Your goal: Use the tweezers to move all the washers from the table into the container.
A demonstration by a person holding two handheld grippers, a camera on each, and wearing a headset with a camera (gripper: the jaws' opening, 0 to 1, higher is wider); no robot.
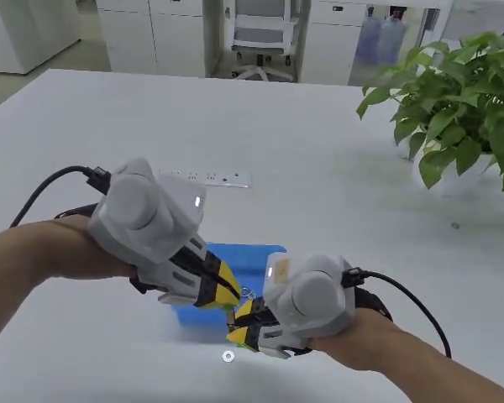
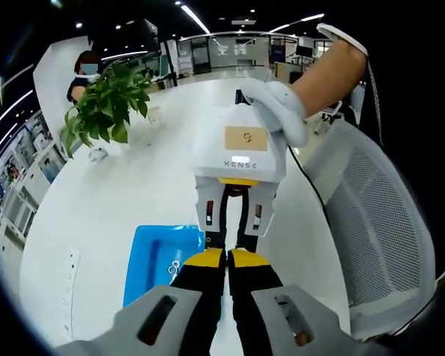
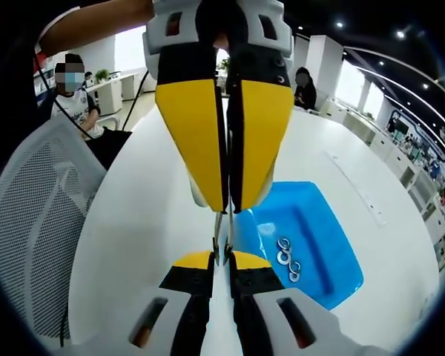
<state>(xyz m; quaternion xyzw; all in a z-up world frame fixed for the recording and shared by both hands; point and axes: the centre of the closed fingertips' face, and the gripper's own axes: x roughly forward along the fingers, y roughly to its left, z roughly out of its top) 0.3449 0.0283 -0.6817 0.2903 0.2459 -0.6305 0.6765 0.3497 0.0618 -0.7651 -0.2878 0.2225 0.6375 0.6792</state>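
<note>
A: Claws?
B: Left gripper and right gripper meet tip to tip, mid-frame in the right gripper view. Both are clenched on the tweezers.
A: Washers?
B: Several washers lie in the blue container, lower right. One washer sits on the table, bottom centre of the head view.

- Wide white table stretching away, with a white power strip lying flat on it.
- Leafy green plant in a white pot, over on the table's right.
- Past the far edge: white cabinets, an office chair, blue water bottles.
- Grey mesh chair just beside the table.
- Ceiling strip lights glowing, and bright windows along one side.
</note>
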